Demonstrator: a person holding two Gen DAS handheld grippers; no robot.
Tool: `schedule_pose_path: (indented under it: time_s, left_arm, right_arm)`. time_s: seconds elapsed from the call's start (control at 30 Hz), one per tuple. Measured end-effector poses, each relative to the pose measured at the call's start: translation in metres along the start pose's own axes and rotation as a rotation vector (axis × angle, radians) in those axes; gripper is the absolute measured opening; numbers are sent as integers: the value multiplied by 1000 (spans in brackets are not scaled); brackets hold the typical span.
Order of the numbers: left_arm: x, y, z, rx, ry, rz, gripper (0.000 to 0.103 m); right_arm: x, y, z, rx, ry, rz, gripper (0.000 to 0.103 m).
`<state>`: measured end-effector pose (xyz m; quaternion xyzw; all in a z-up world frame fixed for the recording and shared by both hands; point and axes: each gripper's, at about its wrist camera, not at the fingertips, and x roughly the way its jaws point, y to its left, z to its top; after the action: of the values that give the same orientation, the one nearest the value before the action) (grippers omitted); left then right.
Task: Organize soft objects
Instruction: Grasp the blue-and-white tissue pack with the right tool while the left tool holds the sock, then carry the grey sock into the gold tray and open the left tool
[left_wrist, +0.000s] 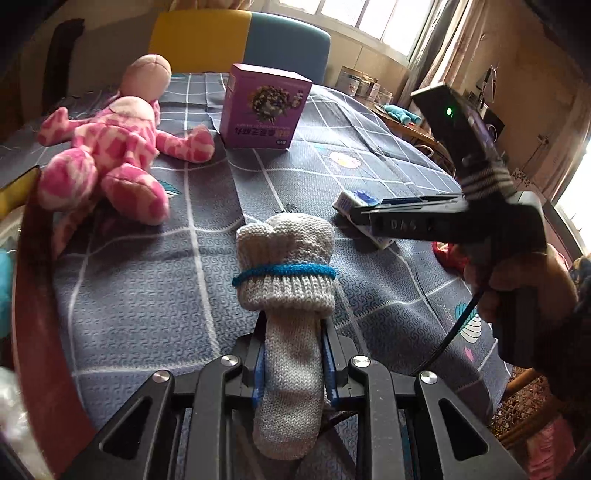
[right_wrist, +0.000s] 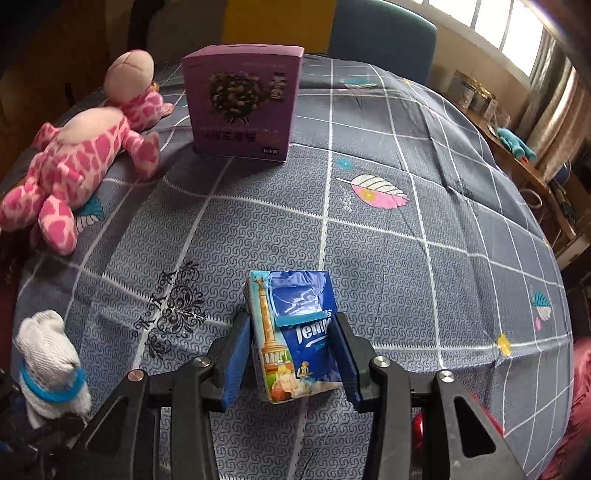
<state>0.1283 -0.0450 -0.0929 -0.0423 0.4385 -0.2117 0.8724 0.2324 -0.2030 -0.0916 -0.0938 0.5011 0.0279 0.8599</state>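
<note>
Support surface: table under a grey-blue grid-patterned cloth (right_wrist: 388, 258).
On the cloth: a pink spotted plush toy (right_wrist: 70, 162) lies at the far left; a purple carton (right_wrist: 242, 105) stands upright just beside it at the far centre. Printed leaf motifs mark the fabric.

Purple carton (right_wrist: 242, 103) printed with a dark flower-like picture, upright on a grey-blue checked cloth (right_wrist: 388, 258) bearing leaf motifs. Behind it, a chair back (left_wrist: 240, 40) half yellow, half blue. Off to the right, a wooden side shelf (right_wrist: 517, 162) under bright windows (right_wrist: 491, 26), carrying tins (right_wrist: 474, 94) and a turquoise toy (right_wrist: 515, 142).
</note>
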Motion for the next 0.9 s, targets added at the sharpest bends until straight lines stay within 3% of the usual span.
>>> schedule_pose_path:
  time_s: [0.17,0.33,0.4,0.5,0.63,0.9]
  left_arm:
    - [-15,-3,-1,9,-23,14,25]
    - [-34,-5,3,18,-66,12,25]
    - [-40,-6,5,20,-83,9,25]
    - [-48,-9,7,28,-102,8,25]
    - [-54,-8,8,28,-119,10,25]
    - [-68,2,4,5,-134,30,25]
  right_arm:
    - [3,2,-8,-68,-22,1,51]
    - [9,9,-9,-216,37,-58,51]
    - [15,-6,-6,-164,76,-4,46]
    - [21,-37,-9,38,77,147,41]
    - [18,-27,-12,-39,58,84,36]
    - [17,-24,-15,-48,55,89,39]
